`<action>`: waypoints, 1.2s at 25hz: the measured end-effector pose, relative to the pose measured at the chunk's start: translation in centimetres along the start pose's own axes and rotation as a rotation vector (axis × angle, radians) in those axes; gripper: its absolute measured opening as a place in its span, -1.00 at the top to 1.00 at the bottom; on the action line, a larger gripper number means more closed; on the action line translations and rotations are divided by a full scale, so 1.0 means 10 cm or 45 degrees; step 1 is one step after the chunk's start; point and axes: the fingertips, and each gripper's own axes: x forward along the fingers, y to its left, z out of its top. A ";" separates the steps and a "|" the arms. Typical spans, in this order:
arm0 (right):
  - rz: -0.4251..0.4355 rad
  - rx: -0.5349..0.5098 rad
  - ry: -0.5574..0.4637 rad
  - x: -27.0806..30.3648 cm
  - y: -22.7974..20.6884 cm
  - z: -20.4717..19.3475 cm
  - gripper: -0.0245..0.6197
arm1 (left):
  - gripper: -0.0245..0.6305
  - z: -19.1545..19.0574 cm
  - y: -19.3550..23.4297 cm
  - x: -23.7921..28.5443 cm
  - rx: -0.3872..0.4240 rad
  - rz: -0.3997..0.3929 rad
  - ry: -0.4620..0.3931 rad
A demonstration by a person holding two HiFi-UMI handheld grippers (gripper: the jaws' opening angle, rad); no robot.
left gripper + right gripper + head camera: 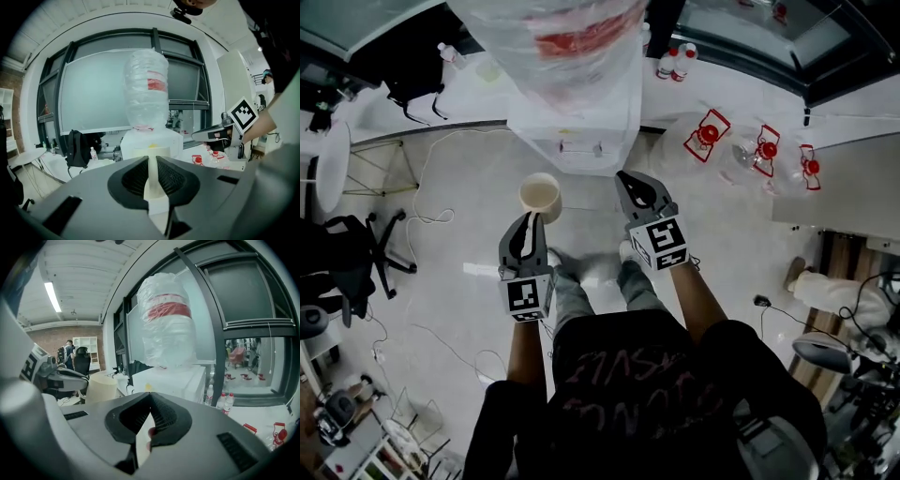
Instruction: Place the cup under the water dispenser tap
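Note:
A cream paper cup (540,195) hangs in the air in front of the white water dispenser (574,120), which carries a plastic-wrapped bottle (567,33). My left gripper (532,218) is shut on the cup's wall; the cream wall (152,180) shows pinched between its pads. The dispenser (151,140) stands straight ahead in the left gripper view. My right gripper (624,178) hovers to the right of the cup, apart from it, shut with nothing held. In the right gripper view the cup (101,387) and the left gripper (70,378) are at the left, the dispenser (173,380) ahead.
Red-capped clear jugs (708,136) lie on the floor at the right. Small water bottles (675,62) stand behind the dispenser. An office chair (356,253) and loose cables (427,220) are at the left, a black backpack (412,86) on the ledge.

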 end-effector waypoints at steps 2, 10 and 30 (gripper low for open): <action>-0.005 0.004 0.029 0.08 0.06 -0.10 0.88 | 0.75 -0.11 0.07 0.09 -0.008 -0.029 -0.002; -0.052 0.038 0.116 0.31 0.17 -0.53 0.88 | 0.76 -0.60 0.17 0.42 -0.048 -0.130 -0.020; -0.139 0.124 0.130 0.76 0.07 -1.77 0.88 | 0.75 -1.66 0.20 1.19 -0.083 -0.214 -0.093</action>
